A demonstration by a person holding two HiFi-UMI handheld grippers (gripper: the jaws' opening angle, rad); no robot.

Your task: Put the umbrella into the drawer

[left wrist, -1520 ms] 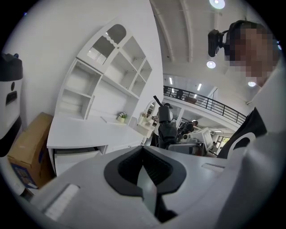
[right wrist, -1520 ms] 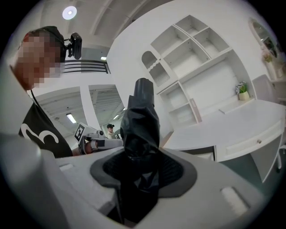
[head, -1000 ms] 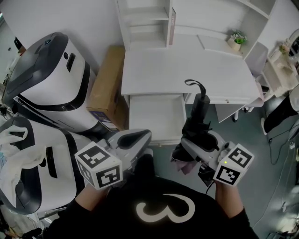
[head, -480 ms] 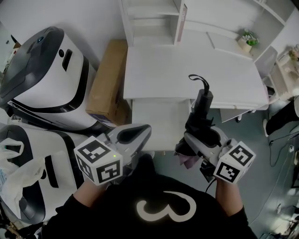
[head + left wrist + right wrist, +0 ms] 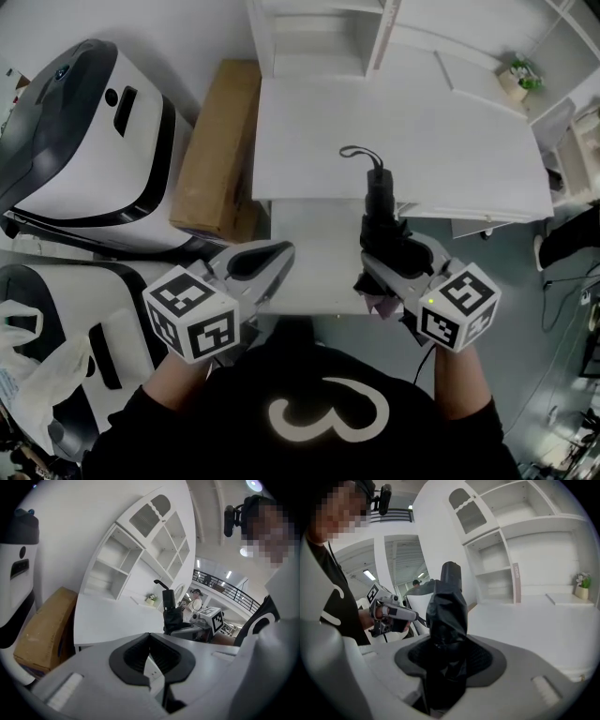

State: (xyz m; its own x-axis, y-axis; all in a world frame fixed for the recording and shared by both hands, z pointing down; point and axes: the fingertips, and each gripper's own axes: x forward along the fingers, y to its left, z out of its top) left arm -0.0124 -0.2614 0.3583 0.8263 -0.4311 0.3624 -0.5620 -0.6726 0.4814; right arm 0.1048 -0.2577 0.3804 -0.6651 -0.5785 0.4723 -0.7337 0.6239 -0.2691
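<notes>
A black folded umbrella [image 5: 380, 214] stands almost upright between the jaws of my right gripper [image 5: 382, 260], which is shut on its lower part. Its strap loop [image 5: 354, 152] curls over the white desk [image 5: 441, 131]. In the right gripper view the umbrella [image 5: 446, 606] rises straight out of the right gripper [image 5: 447, 644]. The white drawer [image 5: 314, 246] stands pulled out under the desk's front edge, and the umbrella hangs over its right side. My left gripper [image 5: 279, 253] is shut with nothing in it, over the drawer's left front corner. The left gripper view shows the same gripper [image 5: 150, 637] and the umbrella [image 5: 169, 613] beyond it.
A brown cardboard box [image 5: 214, 150] leans left of the desk, beside two large white-and-black machines [image 5: 84, 141]. White shelves [image 5: 314, 37] rise behind the desk, with a small potted plant [image 5: 518, 80] at the back right. A plastic bag [image 5: 37, 361] lies at lower left.
Both grippers have moved forward and down toward the desk. The umbrella, still held in the right gripper, now hangs over the open drawer instead of in front of it.
</notes>
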